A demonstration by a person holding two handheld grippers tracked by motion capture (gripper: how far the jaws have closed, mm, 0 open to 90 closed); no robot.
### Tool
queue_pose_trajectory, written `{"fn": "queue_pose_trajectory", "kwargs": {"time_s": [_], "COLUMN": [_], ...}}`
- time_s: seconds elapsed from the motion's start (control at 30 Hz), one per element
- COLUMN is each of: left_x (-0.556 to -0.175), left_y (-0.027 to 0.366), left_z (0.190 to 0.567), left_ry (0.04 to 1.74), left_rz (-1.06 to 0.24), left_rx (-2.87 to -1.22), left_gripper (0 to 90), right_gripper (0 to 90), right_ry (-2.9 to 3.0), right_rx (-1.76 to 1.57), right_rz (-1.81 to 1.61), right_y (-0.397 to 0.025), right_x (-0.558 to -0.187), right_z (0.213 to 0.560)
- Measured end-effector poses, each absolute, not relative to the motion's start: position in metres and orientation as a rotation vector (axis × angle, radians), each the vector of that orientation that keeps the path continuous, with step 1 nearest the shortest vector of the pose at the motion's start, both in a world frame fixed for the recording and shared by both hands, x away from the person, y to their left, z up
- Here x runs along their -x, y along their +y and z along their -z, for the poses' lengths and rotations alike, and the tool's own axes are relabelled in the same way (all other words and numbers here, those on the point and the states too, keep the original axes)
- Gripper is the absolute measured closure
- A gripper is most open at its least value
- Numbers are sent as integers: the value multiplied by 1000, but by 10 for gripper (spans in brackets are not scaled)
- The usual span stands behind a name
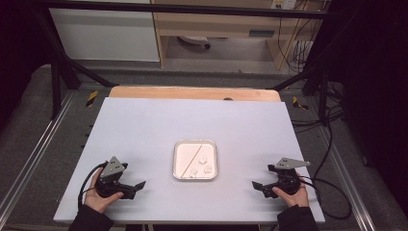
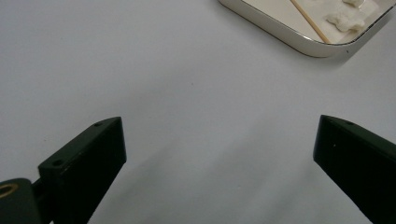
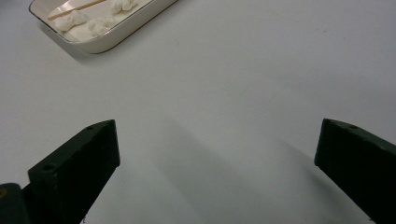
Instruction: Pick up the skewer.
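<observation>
A small white tray (image 1: 179,144) lies at the middle of the white table top, a little toward the front. In it are a thin wooden stick (image 1: 189,157) laid slantwise and three white lumps (image 1: 202,159). My left gripper (image 1: 139,185) rests near the front left of the table, open, nothing between its jaws. At the front right my right gripper (image 1: 256,186) is open too and holds nothing. The left gripper view has the tray's corner (image 2: 299,39) at top right, with the stick (image 2: 309,21). The right gripper view has the tray (image 3: 116,32) at top left with lumps (image 3: 74,19).
The white table top (image 1: 144,125) lies on a wooden board (image 1: 192,93) whose far edge shows. Black frame bars run around and above the table. Cables trail at the right on the grey floor. A wooden cabinet stands behind.
</observation>
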State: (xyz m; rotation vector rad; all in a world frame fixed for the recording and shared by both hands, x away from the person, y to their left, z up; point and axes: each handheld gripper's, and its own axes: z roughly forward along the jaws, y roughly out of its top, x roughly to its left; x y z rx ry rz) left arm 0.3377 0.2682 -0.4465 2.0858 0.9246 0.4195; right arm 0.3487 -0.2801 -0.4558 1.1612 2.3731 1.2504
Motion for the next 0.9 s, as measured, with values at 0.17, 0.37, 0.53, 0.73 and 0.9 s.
{"fn": "queue_pose_trajectory", "kwargs": {"time_s": [0.17,0.37,0.53,0.73,0.9], "left_x": [-338,-338,-338,-338,-338], "left_y": [268,268,264,259,254], "left_z": [446,443,441,437,431], "left_ry": [927,930,935,927,926], "left_rz": [-421,-424,-426,-436,-443], "left_rx": [-2085,-2080,-2090,-2096,-2096], "left_gripper": [27,29,28,28,29], "right_gripper": [7,7,7,7,7], "right_ry": [2373,2364,2364,2360,2358], "right_rx": [-1162,-1163,-1164,-1170,-1170], "right_rz": [-1256,-1262,-1261,-1264,-1261], "right_y": [-280,-280,-281,-281,-281], "right_x": [-349,-348,-349,-349,-349], "right_z": [456,455,454,454,454]}}
